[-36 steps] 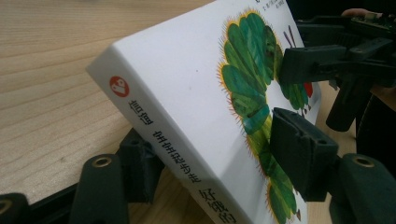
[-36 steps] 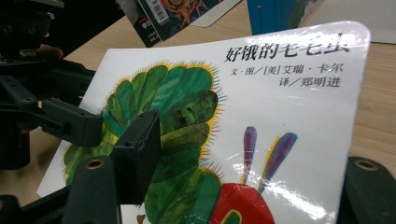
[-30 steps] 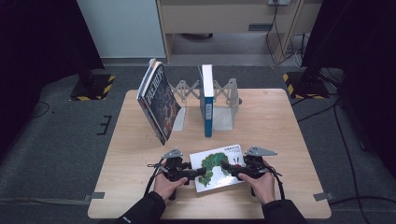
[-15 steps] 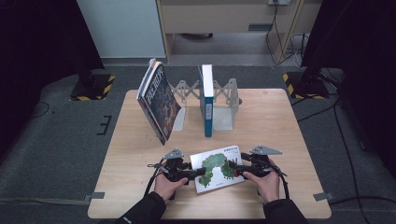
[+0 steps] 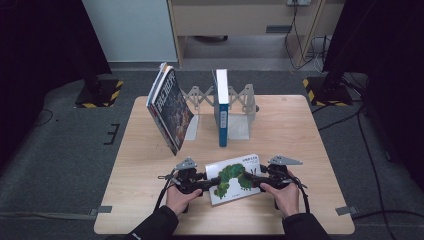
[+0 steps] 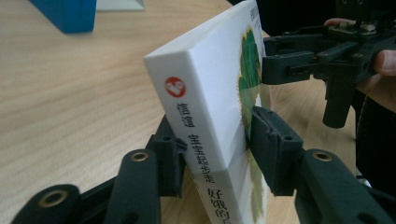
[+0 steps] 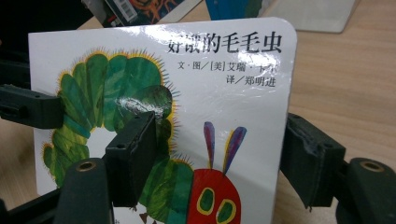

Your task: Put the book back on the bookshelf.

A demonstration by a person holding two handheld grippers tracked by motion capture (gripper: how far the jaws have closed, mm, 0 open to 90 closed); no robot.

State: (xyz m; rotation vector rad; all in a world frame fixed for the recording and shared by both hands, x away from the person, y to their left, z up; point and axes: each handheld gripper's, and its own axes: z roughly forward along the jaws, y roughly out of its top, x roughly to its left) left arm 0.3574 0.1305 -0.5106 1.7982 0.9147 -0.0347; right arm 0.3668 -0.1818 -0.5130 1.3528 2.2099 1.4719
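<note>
Both grippers (image 5: 204,182) (image 5: 260,176) flank the caterpillar book (image 5: 235,178) on the table (image 5: 300,130).

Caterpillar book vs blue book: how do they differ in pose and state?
The caterpillar book lies near the table's front edge, between the left gripper and right gripper; the blue book stands upright in the rack, untouched. The caterpillar book has a white picture cover; the blue book shows its spine. Both are thick.
</note>
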